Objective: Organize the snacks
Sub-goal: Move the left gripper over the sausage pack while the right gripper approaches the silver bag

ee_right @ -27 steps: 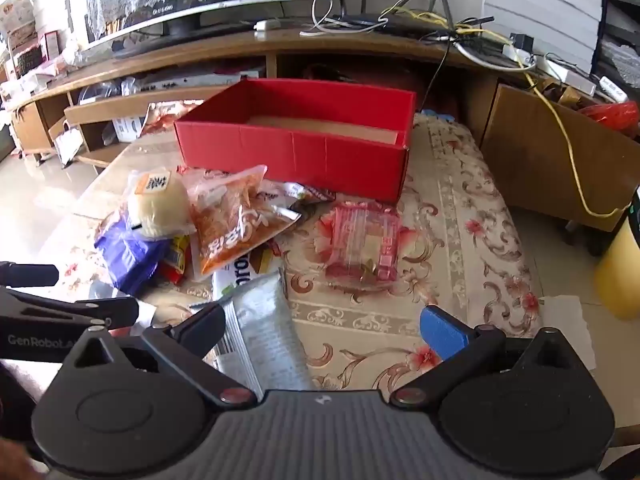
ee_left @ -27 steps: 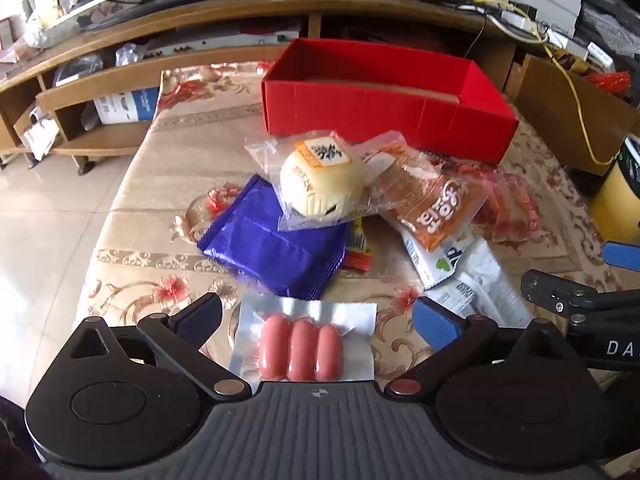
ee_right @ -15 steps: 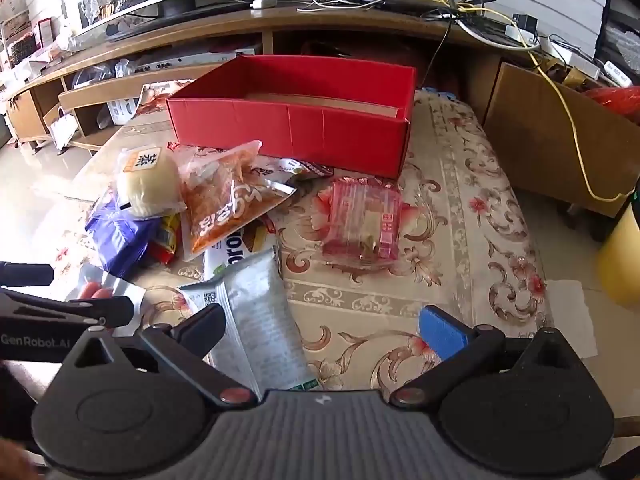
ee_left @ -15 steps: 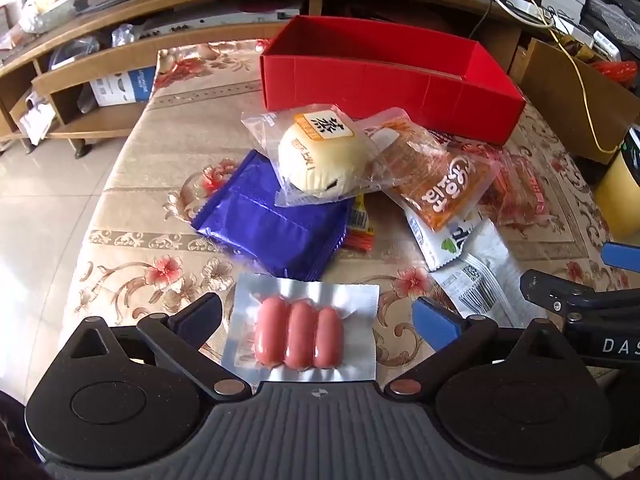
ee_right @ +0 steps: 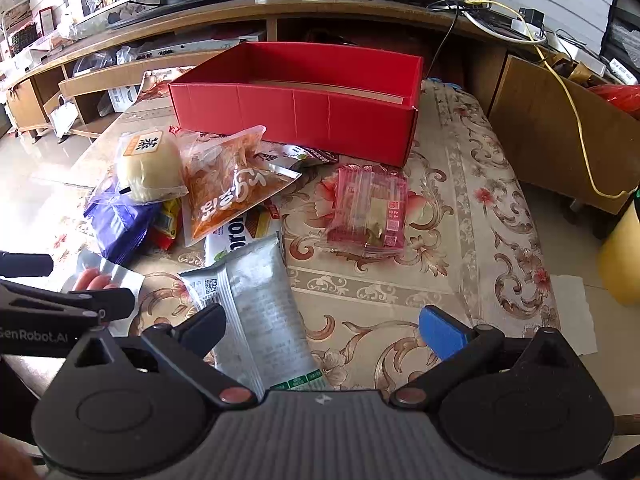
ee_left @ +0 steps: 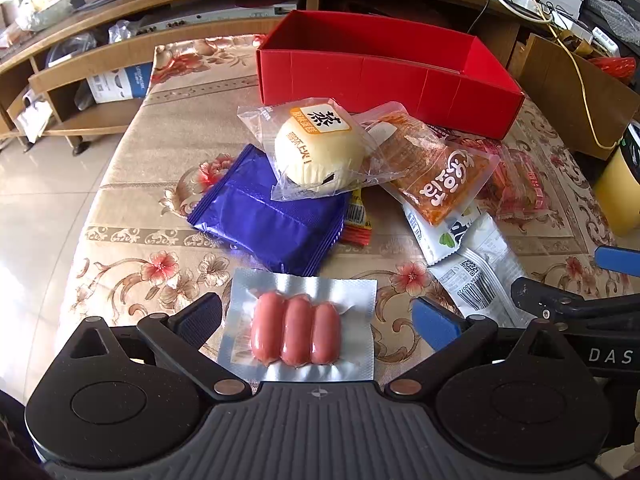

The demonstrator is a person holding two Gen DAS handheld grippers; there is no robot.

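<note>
Both views have crept fwd and lower over the last sec: the snack pile now sits bigger in frame, and the sausage pack (ee_left: 298, 326) has slid to bottom centre of the left wrist view, right between the fingers of the left hand-held gripper (ee_left: 316, 318). Jaws spread wide, nothing held, no contact I can confirm w/ the pack. Likely means sausages get picked first.

Right hand-held gripper (ee_right: 322, 330) likewise wide open and empty; the grey foil packet (ee_right: 256, 312) lies lower centre-left of its view, partly under the left finger, so prob. its target.

Red box (ee_right: 296, 116) is at upper centre of both views, at the far end of the counter (ee_right: 460, 240). It looks empty, so sorting hasn't started as far as I can judge.

Rest of the pile, mid frame: bun in clear wrap (ee_left: 320, 152) resting on the blue pouch (ee_left: 268, 216), orange kimchi-type bag (ee_left: 436, 172), pink clear pack (ee_right: 370, 210) apart to the right.

Hard to see:
- box floor mostly hidden by its near wall
- small red/yellow sachet buried under bun and pouch
- white packet under the orange bag, label cut off
- near edges of sausage pack and grey packet hidden by gripper bodies
</note>
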